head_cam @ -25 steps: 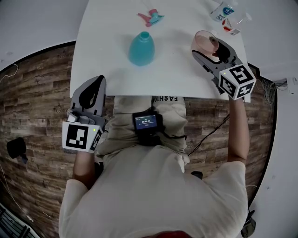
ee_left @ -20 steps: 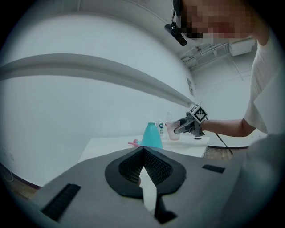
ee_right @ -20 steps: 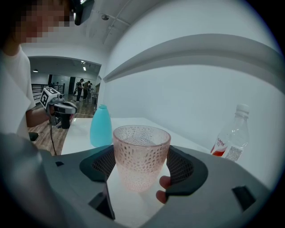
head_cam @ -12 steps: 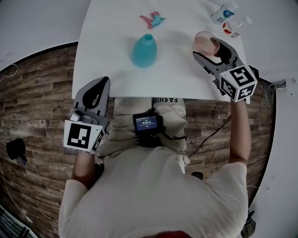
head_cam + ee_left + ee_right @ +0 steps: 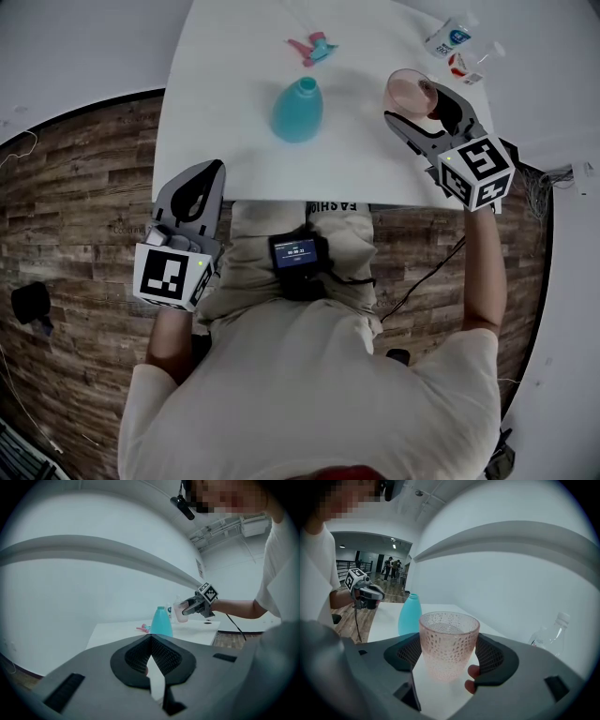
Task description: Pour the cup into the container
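Off the near edge of the white table, the left gripper is held closed on nothing. At the right edge, the pink dimpled glass cup is clamped upright by the right gripper. Mid-table, the teal narrow-necked bottle stands unsteadied, so a misaimed pour could likely spill or tip it. Bare tabletop lies between them.

The cup is pinkish, see-through and glossy, dimpled all over. The right gripper is matt grey plastic with black meshed pads. The container looks like smooth teal plastic, the counter smooth matt white, the floor grainy wood planks.
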Demonstrator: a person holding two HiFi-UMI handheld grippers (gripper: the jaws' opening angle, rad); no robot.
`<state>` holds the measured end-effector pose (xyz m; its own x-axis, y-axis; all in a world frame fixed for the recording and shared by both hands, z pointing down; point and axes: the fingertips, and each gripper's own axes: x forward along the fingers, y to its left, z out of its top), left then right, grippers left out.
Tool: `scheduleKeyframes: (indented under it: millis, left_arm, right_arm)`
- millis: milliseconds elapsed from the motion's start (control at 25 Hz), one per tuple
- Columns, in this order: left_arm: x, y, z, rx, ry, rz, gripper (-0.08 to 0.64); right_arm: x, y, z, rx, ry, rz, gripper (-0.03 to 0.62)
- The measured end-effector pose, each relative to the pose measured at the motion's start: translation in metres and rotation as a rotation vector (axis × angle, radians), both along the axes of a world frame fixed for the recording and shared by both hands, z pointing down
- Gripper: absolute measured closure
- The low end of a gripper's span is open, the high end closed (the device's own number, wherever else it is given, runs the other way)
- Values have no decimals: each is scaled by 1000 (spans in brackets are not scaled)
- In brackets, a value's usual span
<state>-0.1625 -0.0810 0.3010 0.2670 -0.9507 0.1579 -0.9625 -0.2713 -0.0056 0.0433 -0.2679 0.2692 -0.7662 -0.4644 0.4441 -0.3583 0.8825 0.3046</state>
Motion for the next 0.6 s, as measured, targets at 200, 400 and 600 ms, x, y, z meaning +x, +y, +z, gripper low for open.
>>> scheduleKeyframes:
  millis: [200,400,600]
  left_arm:
    - [-3,2,-1,10,0,0,551]
    - [-5,3,-3,12,-4,3,551]
    - [-4,2,-3,21,-7,8,551]
  right_arm:
    - [-5,5,-3,8,18,-14,232]
    - [-10,9,-7,15,36,-22,232]
    - [-14,11,-10,14,44,-29,232]
